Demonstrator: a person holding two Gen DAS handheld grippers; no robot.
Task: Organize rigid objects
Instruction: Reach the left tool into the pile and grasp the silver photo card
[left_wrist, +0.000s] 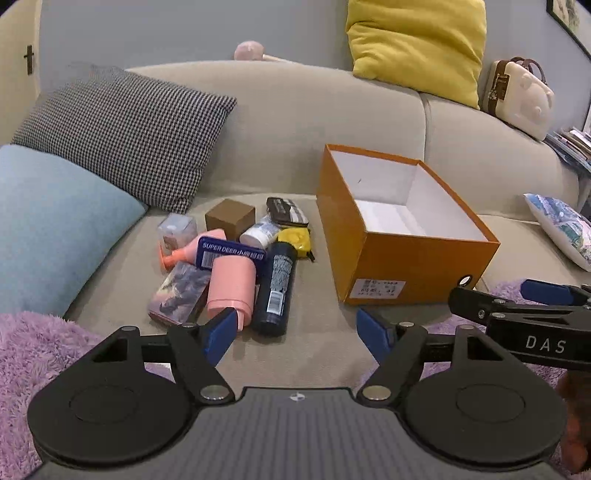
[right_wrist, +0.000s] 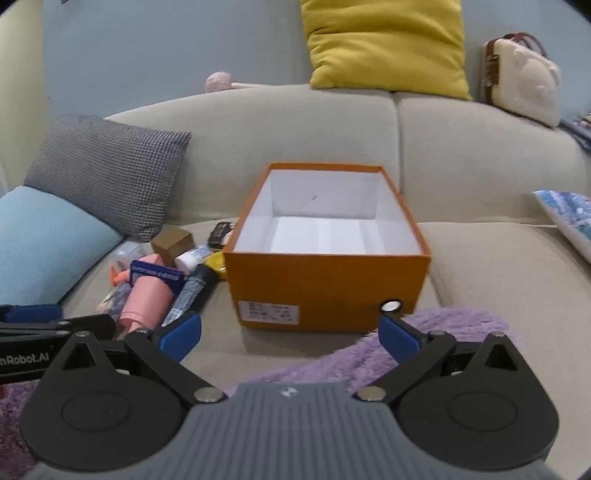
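We note a beige fabric sofa (left_wrist: 295, 122); a matte orange cardboard box (left_wrist: 399, 266), white inside, sits open on the seat. Beside it on the left lies the pile: pink plastic cylinder (left_wrist: 231, 288), dark glossy bottle (left_wrist: 277, 291), brown cube (left_wrist: 229, 218). Left gripper (left_wrist: 295, 332) and right gripper (right_wrist: 290, 338) both gape, holding nothing. Only the right view shows the box floor fully.

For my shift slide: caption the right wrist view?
Open right hand-held gripper faces the empty orange box on the sofa.
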